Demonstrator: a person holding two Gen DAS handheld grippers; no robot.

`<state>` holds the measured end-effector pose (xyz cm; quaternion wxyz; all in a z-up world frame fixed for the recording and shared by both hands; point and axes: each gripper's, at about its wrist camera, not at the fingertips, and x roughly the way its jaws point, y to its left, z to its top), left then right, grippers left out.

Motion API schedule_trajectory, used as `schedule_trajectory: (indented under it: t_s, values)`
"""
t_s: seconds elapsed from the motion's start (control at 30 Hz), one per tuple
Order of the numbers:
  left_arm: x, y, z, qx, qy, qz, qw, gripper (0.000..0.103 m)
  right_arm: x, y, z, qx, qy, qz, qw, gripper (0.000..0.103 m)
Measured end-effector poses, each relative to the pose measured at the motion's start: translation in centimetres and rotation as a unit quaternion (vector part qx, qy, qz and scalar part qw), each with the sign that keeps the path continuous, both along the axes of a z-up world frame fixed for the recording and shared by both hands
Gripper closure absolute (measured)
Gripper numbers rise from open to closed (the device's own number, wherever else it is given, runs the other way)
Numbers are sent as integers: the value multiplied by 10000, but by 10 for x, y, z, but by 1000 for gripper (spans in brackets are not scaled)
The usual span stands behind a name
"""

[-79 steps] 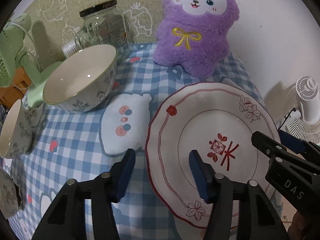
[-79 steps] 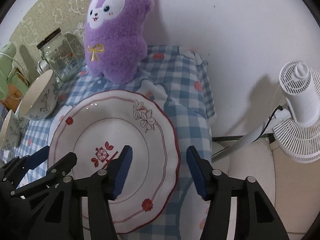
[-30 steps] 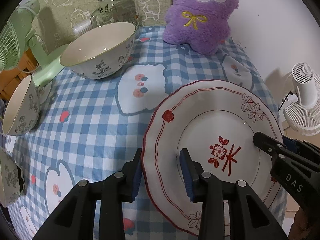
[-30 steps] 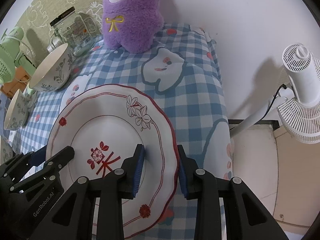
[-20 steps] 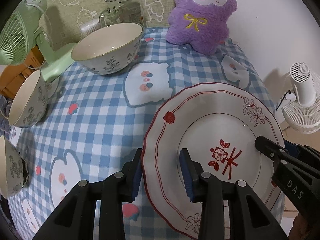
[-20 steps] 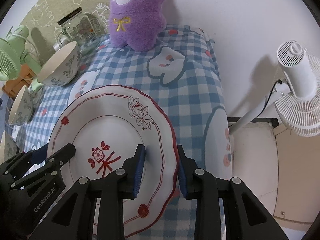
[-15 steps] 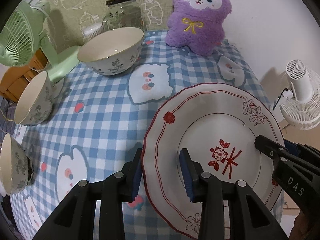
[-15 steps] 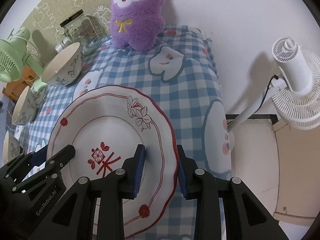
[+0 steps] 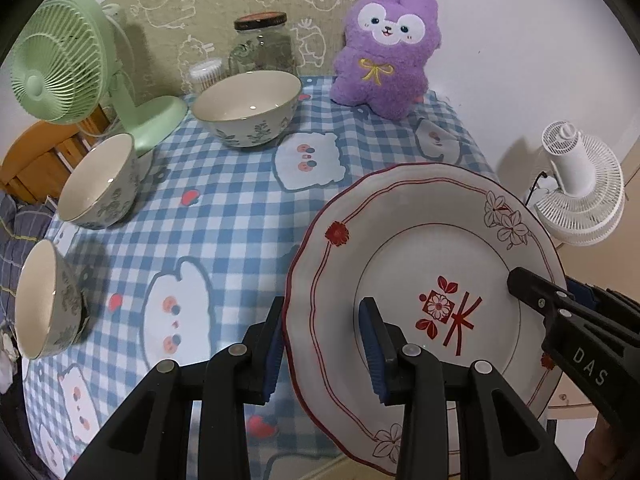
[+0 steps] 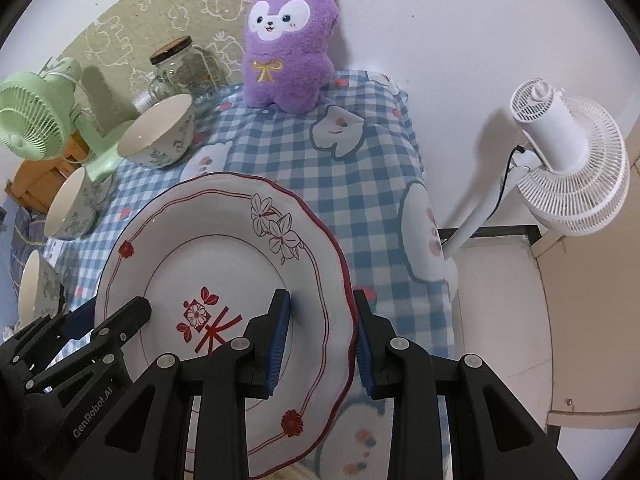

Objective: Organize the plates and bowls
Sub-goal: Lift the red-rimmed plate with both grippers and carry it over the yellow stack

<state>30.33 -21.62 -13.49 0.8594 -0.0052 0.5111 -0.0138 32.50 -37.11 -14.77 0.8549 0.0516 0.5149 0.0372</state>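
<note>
Red-trimmed white plate (image 9: 424, 240) hangs above the near right of the checked tabletop (image 9: 224, 208), my left claw (image 9: 324, 344) clamped on its left rim, my right claw (image 10: 320, 328) on its right. Three bowls (image 9: 248, 108) stand far left beside a green fan (image 9: 60, 64); a jar (image 9: 264, 48) and purple plush (image 9: 388, 68) line the far edge.

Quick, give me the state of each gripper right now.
Left gripper: shut on the plate, clamping its left rim.
Right gripper: shut on the plate, clamping the opposite rim.
</note>
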Motion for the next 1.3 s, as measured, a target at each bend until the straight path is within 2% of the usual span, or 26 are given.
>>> schedule_trajectory:
  t_s: [0.3,0.67,0.97,1.3]
  values:
    - [-33,14,25,-18,-266,-99,9996,67,-37,14,23,-14,-114,-118,9999,70]
    - [-70,24,32,-51,-234,-383,9990,67,-81,25,38,-218,-176,-133,9995,70]
    - [-100,21,32,65,-271,-736,9969,67,-120,26,34,-240,-88,-306,9992,70]
    - [-129,18,14,117,-92,-1073,9941,67,-153,25,16,-262,122,-491,9984,70]
